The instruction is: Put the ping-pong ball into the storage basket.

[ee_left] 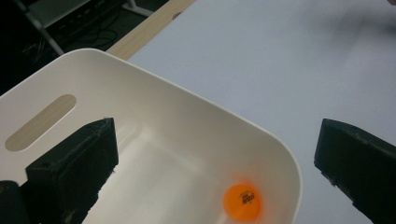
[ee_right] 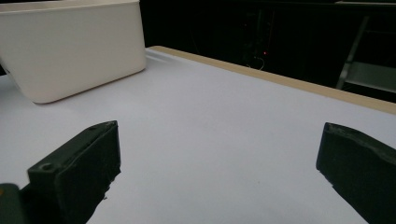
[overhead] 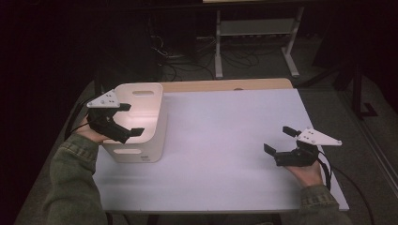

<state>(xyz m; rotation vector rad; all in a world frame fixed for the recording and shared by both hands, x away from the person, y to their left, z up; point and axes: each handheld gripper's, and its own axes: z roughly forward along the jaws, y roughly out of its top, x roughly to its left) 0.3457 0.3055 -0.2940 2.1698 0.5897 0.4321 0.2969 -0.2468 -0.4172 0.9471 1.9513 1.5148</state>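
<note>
A white plastic bin (overhead: 141, 123) with handle slots stands at the table's left side. An orange ping-pong ball (ee_left: 241, 201) lies on its floor, near the wall that faces the table's middle. My left gripper (overhead: 131, 119) hovers over the bin's near-left rim, open, with nothing between its jaws (ee_left: 215, 163). My right gripper (overhead: 281, 139) is held just above the white tabletop (overhead: 225, 140) at the right, open and empty; in its own view the bin (ee_right: 70, 46) stands far off to the left, with bare table under the gripper (ee_right: 217, 163).
A wooden strip (overhead: 225, 85) runs along the table's far edge. Beyond it, a metal stand (overhead: 253, 37) and loose cables (overhead: 183, 61) lie on the dark floor. The person's green-sleeved forearms (overhead: 70, 187) come in from below.
</note>
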